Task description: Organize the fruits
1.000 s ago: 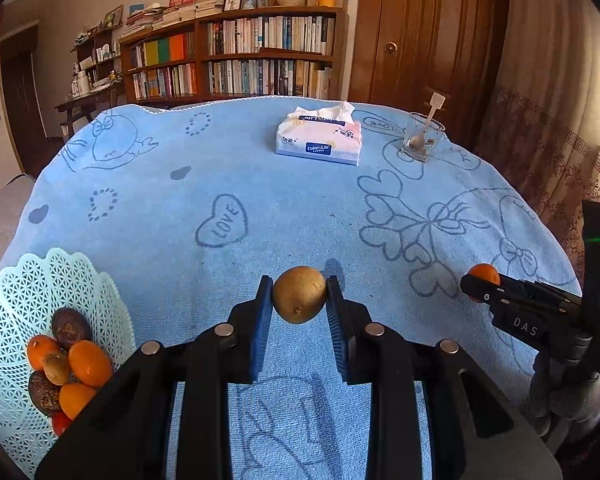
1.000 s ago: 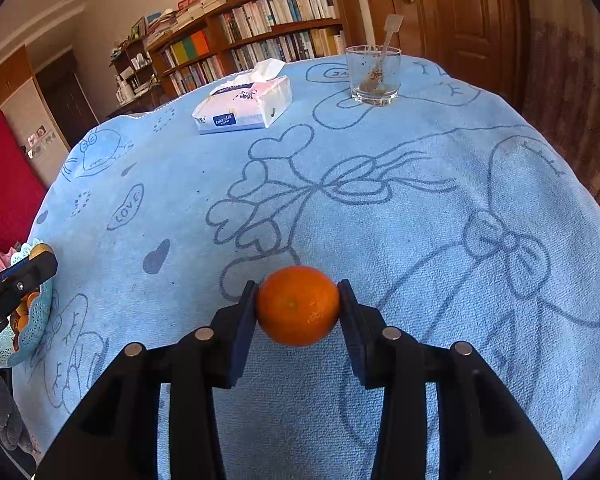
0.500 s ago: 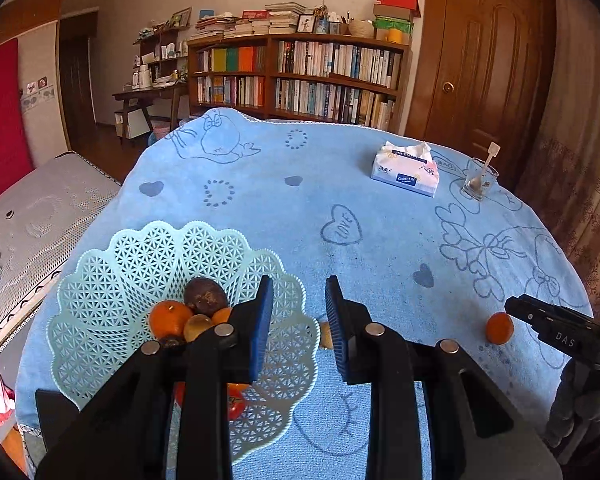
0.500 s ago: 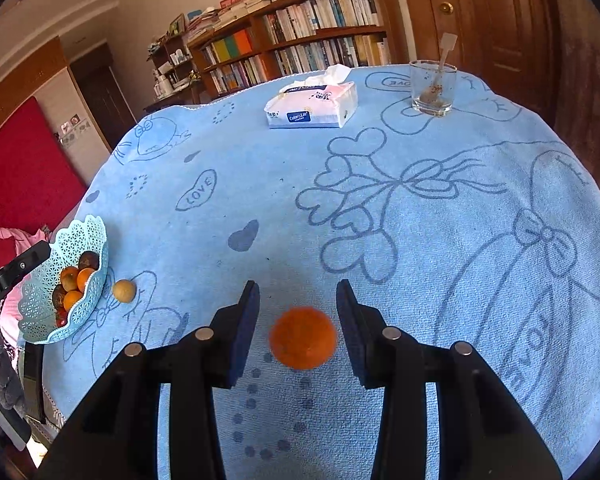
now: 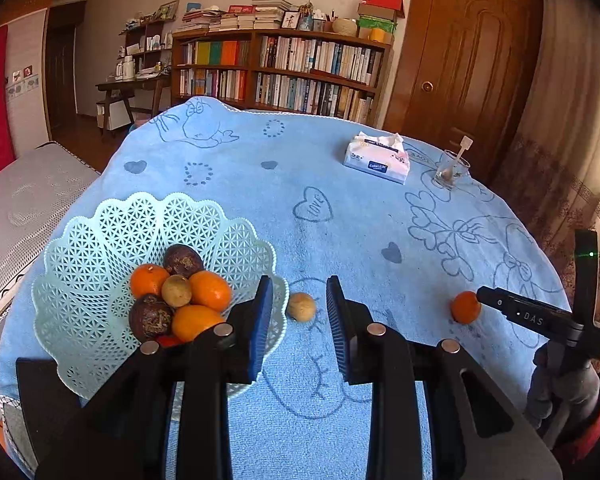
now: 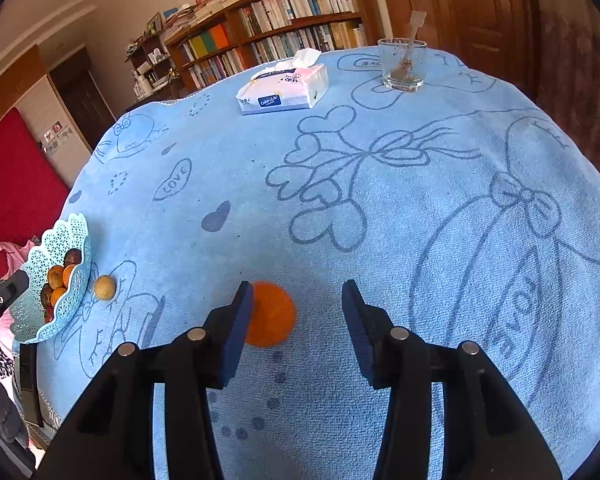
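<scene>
A pale green lattice basket (image 5: pixel 100 240) at the table's near left holds several oranges and dark and brown fruits. A small brown fruit (image 5: pixel 301 307) lies on the blue cloth just right of the basket, below and beyond my left gripper (image 5: pixel 299 280), which is open and holds nothing. An orange (image 6: pixel 270 314) rests on the cloth, blurred, close to the left finger of my right gripper (image 6: pixel 297 284), also open and apart from it. The basket (image 6: pixel 72 236) and brown fruit (image 6: pixel 105 287) show far left in the right wrist view.
A tissue box (image 5: pixel 376 158) and a glass with a spoon (image 5: pixel 451 168) stand at the table's far side. The blue cloth (image 6: pixel 380 200) hangs over the round table's edges. A bookshelf (image 5: pixel 280 68) and a wooden door stand behind.
Both grippers opened and let go of their fruits. The brown fruit and the orange now lie on the cloth. Both grippers have pulled back and up, and the right gripper's fingers spread wider.
</scene>
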Demonstrator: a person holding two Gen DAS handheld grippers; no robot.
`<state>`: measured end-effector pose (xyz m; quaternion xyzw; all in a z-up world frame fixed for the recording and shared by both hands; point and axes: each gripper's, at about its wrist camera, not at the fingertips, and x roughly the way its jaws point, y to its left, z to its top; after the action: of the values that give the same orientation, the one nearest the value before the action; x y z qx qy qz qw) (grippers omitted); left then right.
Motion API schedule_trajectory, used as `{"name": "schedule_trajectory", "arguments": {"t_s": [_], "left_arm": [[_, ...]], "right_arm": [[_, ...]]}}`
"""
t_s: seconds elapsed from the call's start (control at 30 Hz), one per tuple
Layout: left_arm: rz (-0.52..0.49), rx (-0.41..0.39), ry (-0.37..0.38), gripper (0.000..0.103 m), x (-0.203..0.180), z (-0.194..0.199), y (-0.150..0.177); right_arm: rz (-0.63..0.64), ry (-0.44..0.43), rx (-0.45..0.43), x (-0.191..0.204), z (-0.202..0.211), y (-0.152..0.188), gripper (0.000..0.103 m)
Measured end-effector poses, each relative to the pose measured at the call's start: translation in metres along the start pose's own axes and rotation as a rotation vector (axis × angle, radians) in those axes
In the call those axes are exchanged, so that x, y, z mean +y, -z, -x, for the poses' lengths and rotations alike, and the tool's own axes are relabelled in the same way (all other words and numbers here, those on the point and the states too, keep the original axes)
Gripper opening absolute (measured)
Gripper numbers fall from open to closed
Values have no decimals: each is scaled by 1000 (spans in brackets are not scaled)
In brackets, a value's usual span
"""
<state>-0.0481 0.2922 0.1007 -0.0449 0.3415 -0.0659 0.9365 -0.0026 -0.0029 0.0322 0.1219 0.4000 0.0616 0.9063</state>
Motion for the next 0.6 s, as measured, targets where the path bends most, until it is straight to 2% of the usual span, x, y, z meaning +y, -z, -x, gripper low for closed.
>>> {"name": "schedule_trajectory", "arguments": {"t_s": [0.13, 0.27, 0.33, 0.4, 0.5, 0.6], "left_arm": [[-34, 77, 45, 28, -27, -19, 22], [-27, 137, 37, 28, -36, -40, 36], [-19, 149, 15, 29, -36, -50, 39], [-2, 151, -39, 34, -33, -59, 38], [-13, 115, -108, 37, -37, -67, 35], [-41, 128, -122, 51, -47, -80, 30]], "right_arm": [[2, -5, 8, 0, -3, 2, 51], [11, -4, 6, 0, -3, 2, 51], [20, -7, 5, 0, -3, 1, 51], [28, -10, 5, 1, -3, 1, 51], [38, -18, 6, 1, -4, 0, 51], [53, -30, 7, 3, -4, 0, 51]]}}
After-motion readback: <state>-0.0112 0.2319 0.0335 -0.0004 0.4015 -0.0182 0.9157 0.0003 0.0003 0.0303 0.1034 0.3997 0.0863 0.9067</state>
